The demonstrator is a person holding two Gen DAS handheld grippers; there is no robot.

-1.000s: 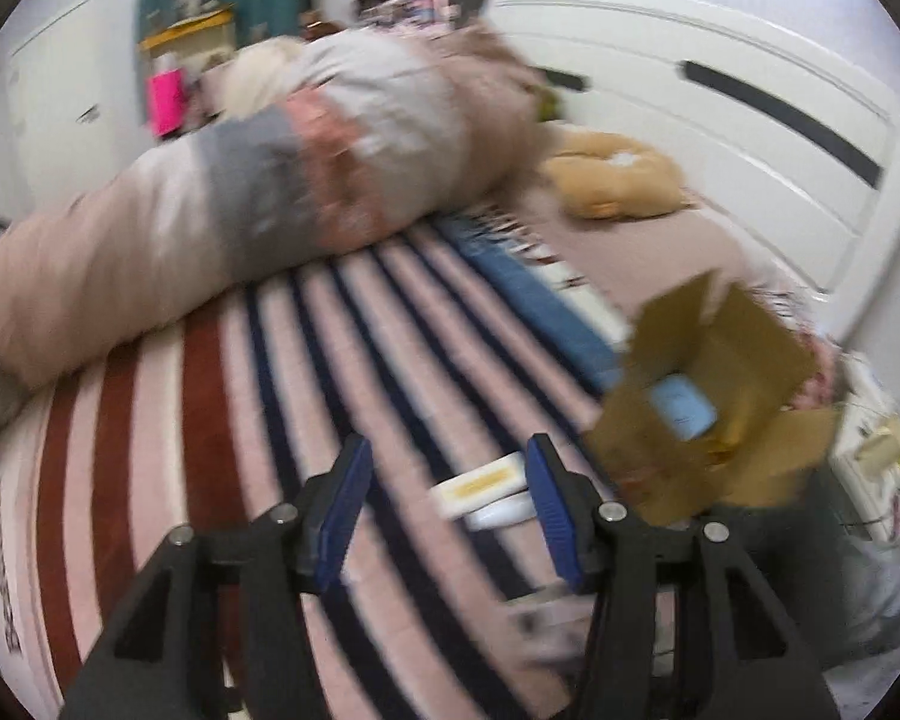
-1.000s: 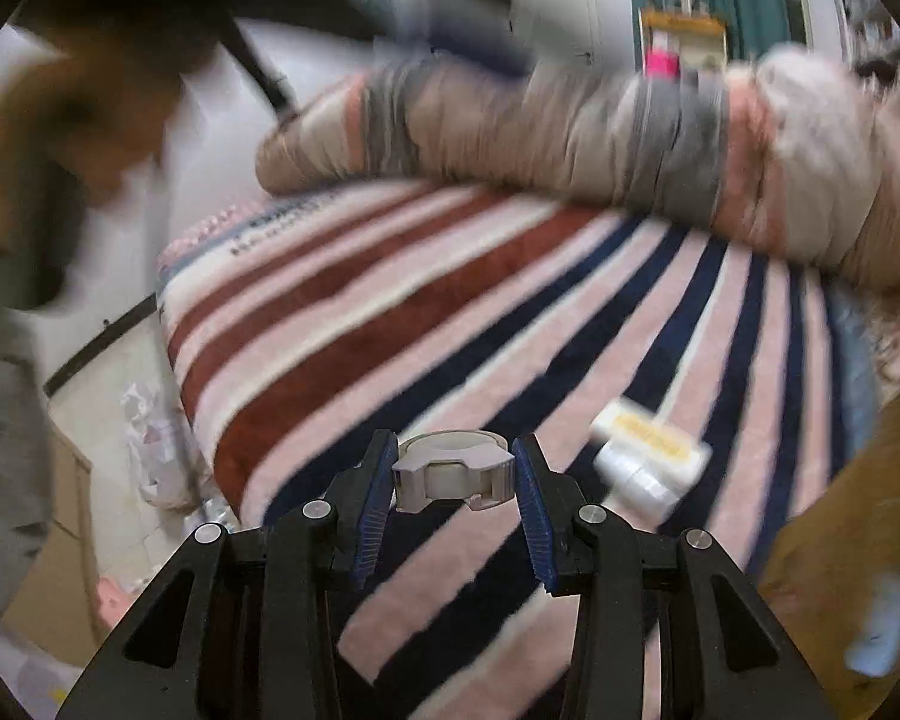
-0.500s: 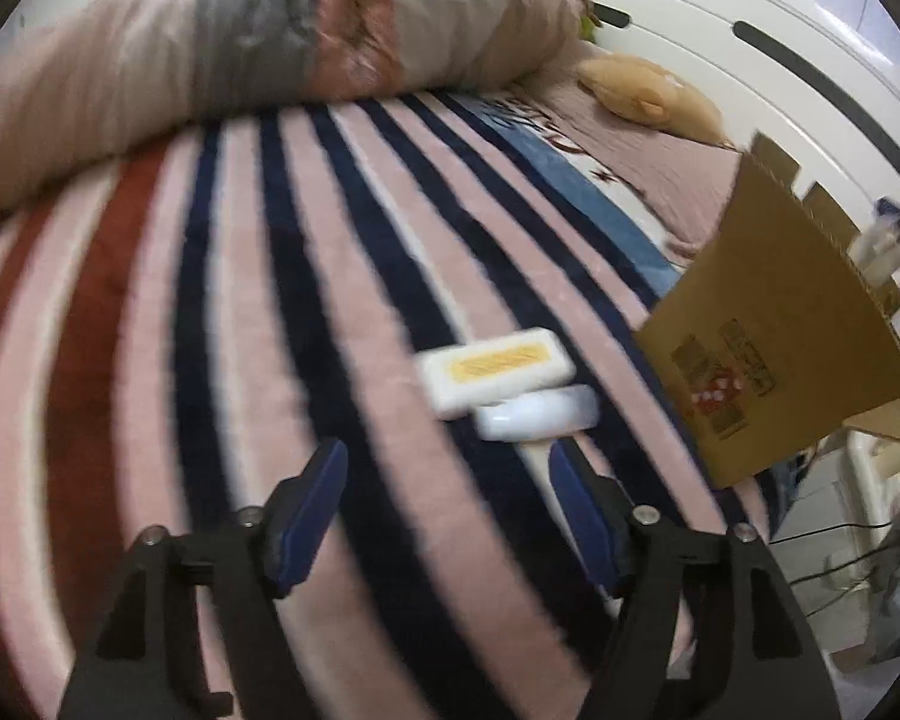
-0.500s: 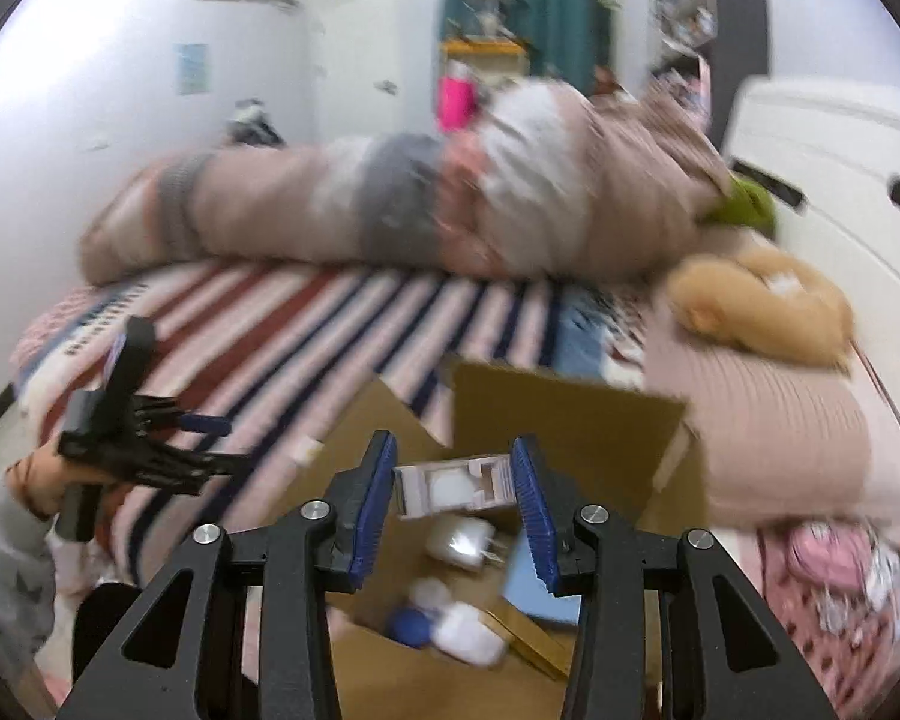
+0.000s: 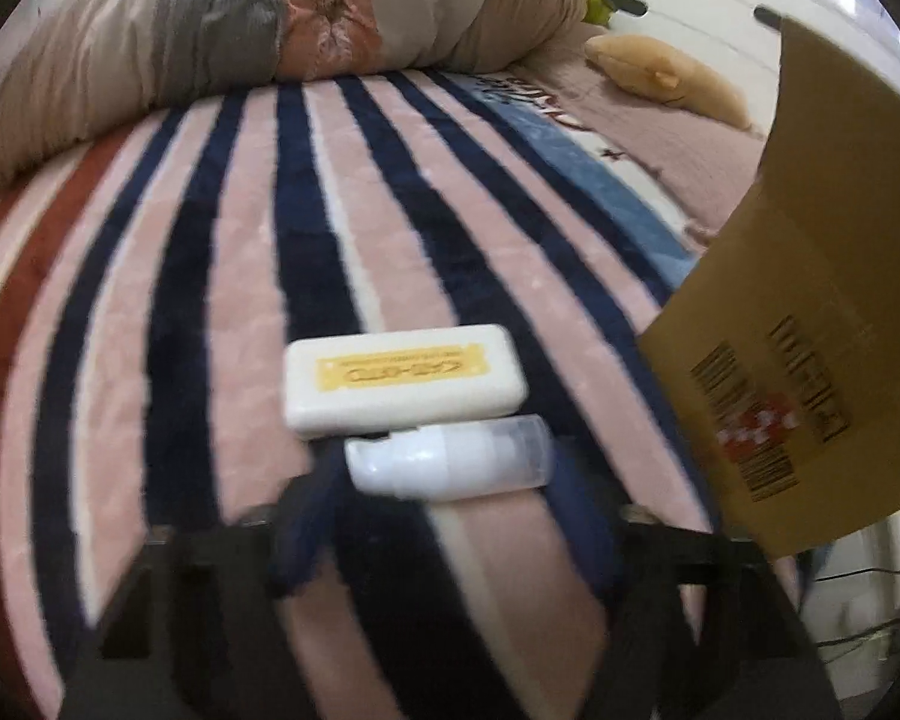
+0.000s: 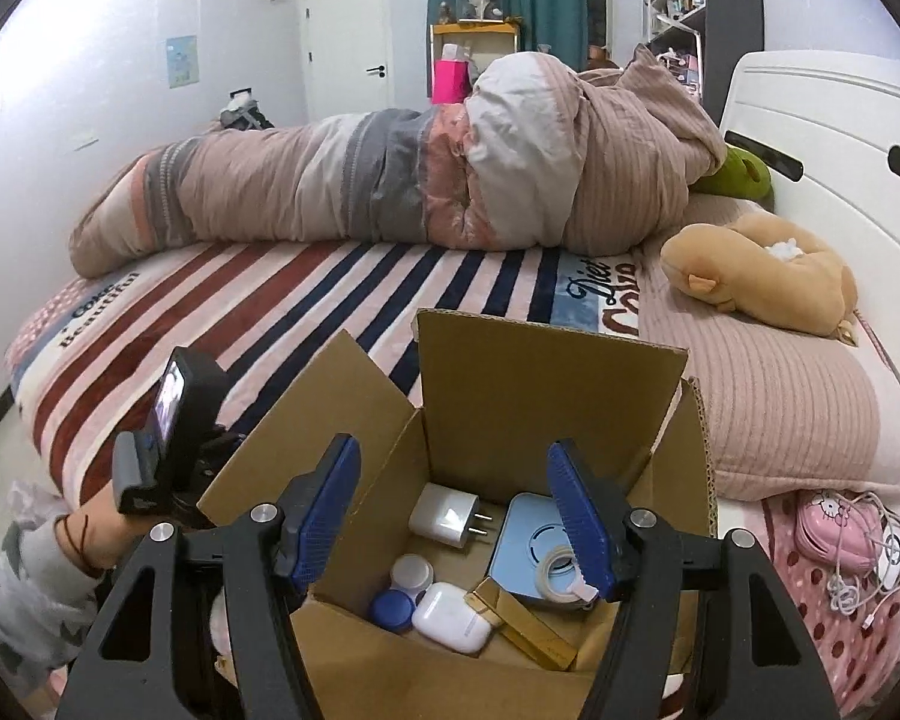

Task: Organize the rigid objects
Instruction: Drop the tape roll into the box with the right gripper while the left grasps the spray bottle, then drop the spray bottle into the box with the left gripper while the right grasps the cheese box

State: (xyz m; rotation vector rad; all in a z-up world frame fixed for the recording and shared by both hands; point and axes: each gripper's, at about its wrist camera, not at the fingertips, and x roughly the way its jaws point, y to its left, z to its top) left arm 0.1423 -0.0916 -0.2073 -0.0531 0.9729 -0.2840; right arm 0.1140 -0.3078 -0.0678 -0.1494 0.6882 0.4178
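Observation:
In the left wrist view my left gripper [image 5: 444,516] is open low over the striped blanket, its blue fingers either side of a small white pump bottle [image 5: 450,462] lying on its side. A white case with a yellow label [image 5: 402,381] lies just beyond, touching the bottle. In the right wrist view my right gripper [image 6: 459,519] is open and empty above the open cardboard box [image 6: 546,384]. Inside lie a white charger plug [image 6: 444,516], a white earbud case [image 6: 453,618], a blue cap [image 6: 393,609], a light blue device [image 6: 531,552] and a tape roll [image 6: 561,567].
The box's side [image 5: 810,360] stands close on the right of the left gripper. A rolled duvet [image 6: 390,174] lies along the far side of the bed. A tan plush toy [image 6: 768,279] sits by the white headboard [image 6: 822,138]. Cables and a pink phone [image 6: 834,534] lie at the right.
My right gripper has opened over the box and no longer holds the white part. My left gripper has moved down and forward until its fingers flank the pump bottle.

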